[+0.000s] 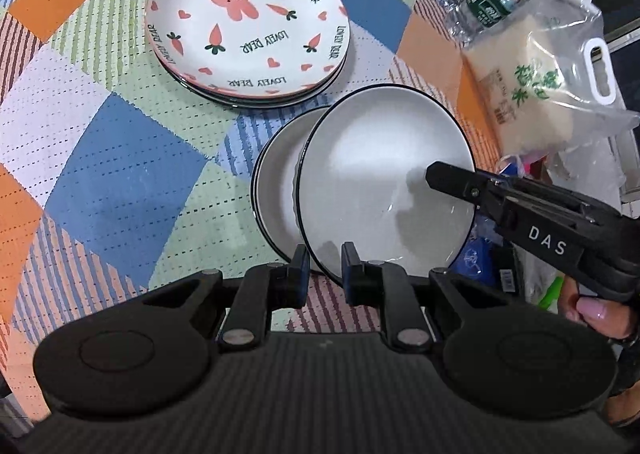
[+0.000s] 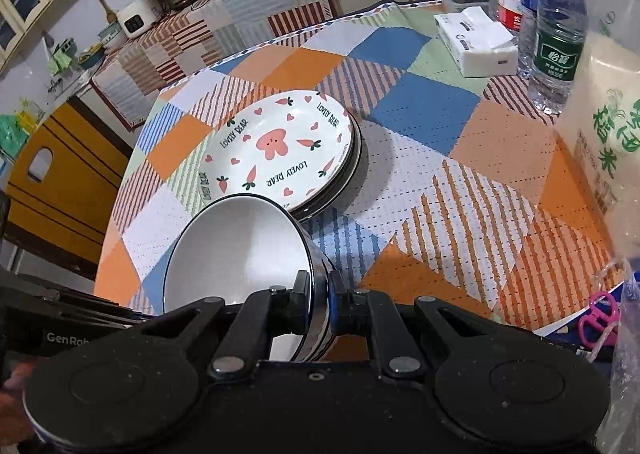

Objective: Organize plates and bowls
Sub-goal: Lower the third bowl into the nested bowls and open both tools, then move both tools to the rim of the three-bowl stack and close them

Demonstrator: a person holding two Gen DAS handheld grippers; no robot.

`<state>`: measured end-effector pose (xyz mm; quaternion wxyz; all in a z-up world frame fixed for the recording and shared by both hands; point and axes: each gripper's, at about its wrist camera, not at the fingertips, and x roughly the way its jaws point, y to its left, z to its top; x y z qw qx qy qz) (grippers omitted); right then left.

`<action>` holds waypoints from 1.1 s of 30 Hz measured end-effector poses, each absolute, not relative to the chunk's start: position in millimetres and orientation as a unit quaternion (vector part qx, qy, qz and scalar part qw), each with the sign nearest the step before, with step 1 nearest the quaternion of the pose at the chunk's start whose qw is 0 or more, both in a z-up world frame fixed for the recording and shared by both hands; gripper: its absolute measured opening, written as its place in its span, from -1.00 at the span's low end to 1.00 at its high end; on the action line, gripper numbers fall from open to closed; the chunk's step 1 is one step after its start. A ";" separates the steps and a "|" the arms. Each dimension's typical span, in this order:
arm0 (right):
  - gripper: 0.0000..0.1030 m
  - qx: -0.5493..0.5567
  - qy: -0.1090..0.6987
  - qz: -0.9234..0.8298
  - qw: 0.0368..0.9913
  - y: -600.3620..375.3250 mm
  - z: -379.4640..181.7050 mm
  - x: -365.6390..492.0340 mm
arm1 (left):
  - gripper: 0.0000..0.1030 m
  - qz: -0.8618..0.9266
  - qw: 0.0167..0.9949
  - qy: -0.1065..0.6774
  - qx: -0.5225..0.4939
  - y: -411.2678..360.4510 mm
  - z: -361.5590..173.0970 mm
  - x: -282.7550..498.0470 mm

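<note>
Over the bowl stack (image 1: 276, 181) — both tools on one bowl (image 1: 384, 181)

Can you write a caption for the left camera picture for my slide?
Both grippers, left and right, clamp one white bowl above another bowl, near stacked bunny plates.

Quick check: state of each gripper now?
Left gripper: shut on the white bowl rim.
Right gripper: shut on the same bowl's rim.

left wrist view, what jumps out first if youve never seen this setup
A white bowl with a thin dark rim, tilted and gripped at its edge by both the left gripper and the right gripper. Behind it on the patchwork tablecloth, a stack of plates topped by a pink bunny-and-carrot plate.
</note>
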<state>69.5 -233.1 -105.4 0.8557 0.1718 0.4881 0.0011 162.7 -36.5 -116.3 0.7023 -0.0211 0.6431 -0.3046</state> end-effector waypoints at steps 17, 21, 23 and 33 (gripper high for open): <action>-0.94 0.087 0.468 0.026 0.879 -210.9 -123.0 72.5 | -0.64 -0.284 0.699 0.656 -0.027 -32.1 -135.7 169.7; -0.93 0.089 0.460 0.031 0.883 -213.3 -119.3 70.0 | -0.30 -0.291 0.699 0.653 -0.022 -32.6 -133.9 168.8; -0.85 0.093 0.454 0.037 0.885 -217.1 -114.7 67.6 | -0.15 -0.297 0.707 0.642 -0.012 -32.9 -129.0 166.2; -0.79 0.043 0.427 0.059 0.901 -216.5 -92.6 54.4 | -0.07 -0.312 0.721 0.618 -0.005 -24.1 -112.0 149.7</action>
